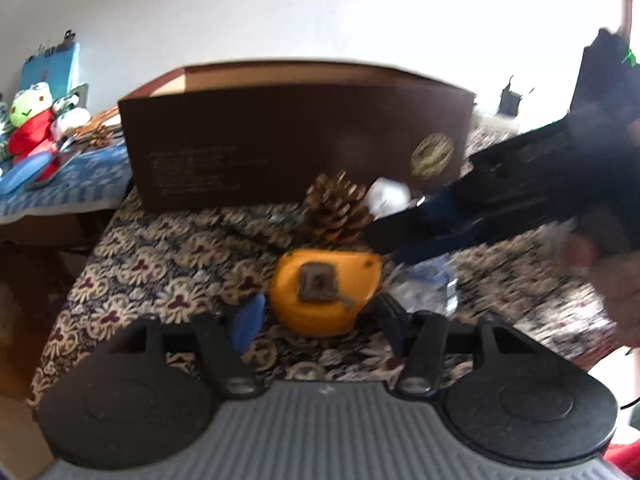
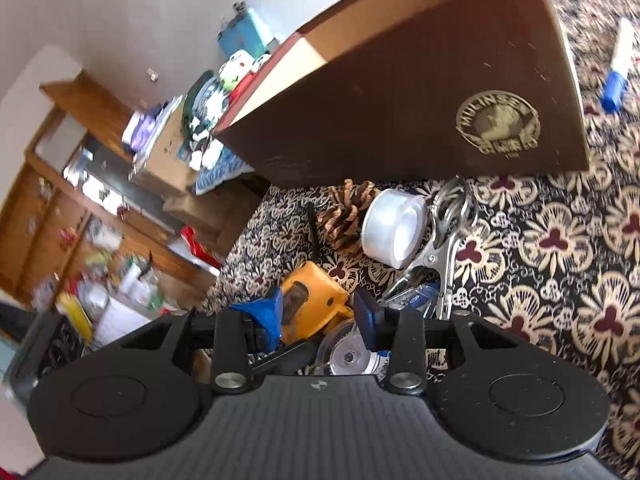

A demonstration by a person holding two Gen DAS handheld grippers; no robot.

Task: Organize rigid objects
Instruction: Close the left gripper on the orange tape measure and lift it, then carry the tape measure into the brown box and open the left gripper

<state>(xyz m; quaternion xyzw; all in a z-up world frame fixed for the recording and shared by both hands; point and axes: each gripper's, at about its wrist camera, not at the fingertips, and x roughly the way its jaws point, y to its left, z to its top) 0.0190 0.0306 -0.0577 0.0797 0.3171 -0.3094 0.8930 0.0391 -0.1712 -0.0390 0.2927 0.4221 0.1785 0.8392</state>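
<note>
1. the left gripper (image 1: 316, 316) is spread wide around the yellow tape measure (image 1: 324, 292), no pad pressing
2. the right gripper (image 2: 320, 316) is seen part open, nothing clearly held
3. the pine cone (image 1: 336, 212), tape roll (image 2: 394, 228) and scissors (image 2: 448, 236) are left outside the brown box (image 1: 296, 136), mid-table

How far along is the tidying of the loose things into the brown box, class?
Done: nothing shows as packed; what the brown box holds is hidden. In hand: the left gripper straddles the yellow tape measure, and the right gripper hovers beside it, holding nothing. Left: the pine cone, tape roll and scissors lie on the patterned cloth.
</note>
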